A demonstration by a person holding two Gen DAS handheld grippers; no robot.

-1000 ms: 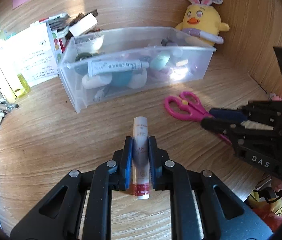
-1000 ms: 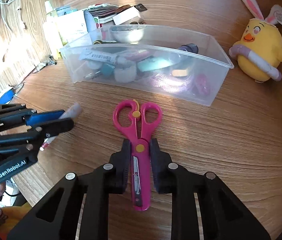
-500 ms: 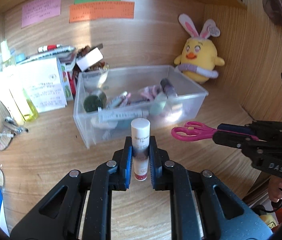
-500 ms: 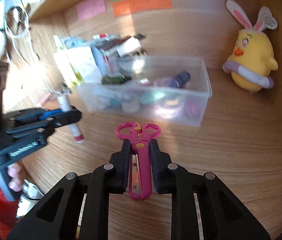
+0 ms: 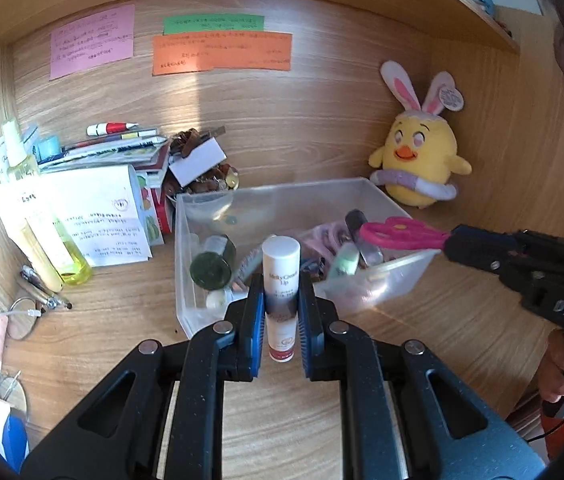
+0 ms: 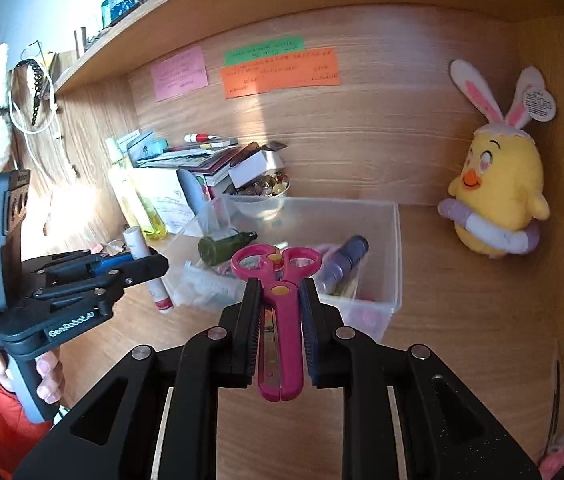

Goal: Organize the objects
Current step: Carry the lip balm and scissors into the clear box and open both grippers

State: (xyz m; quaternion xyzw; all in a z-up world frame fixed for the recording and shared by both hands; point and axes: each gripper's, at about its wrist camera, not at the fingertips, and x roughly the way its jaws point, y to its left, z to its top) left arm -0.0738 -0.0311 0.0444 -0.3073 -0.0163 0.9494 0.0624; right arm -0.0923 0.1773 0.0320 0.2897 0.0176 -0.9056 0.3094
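Observation:
My left gripper [image 5: 281,292] is shut on a white lip balm tube [image 5: 281,280] and holds it upright in the air, just in front of the clear plastic bin [image 5: 386,280]. My right gripper [image 6: 278,300] is shut on pink scissors [image 6: 281,320], handles forward, raised near the bin's [image 6: 396,248] front edge. The bin holds a green bottle [image 5: 212,266], a purple tube [image 6: 342,264] and several small items. The right gripper with the scissors [image 5: 402,234] shows at the right of the left wrist view; the left gripper with the tube [image 6: 150,276] shows at the left of the right wrist view.
A yellow chick plush [image 5: 420,168] sits at the back right corner. Papers, books and yellow bottles [image 5: 54,248] are stacked at the back left, with a bowl of beads [image 6: 266,188] behind the bin. Sticky notes [image 5: 222,52] hang on the wooden back wall.
Both grippers have lifted off the desk with the lip balm and the scissors and moved up toward the bin. Both views now tilt up to show the back wall.

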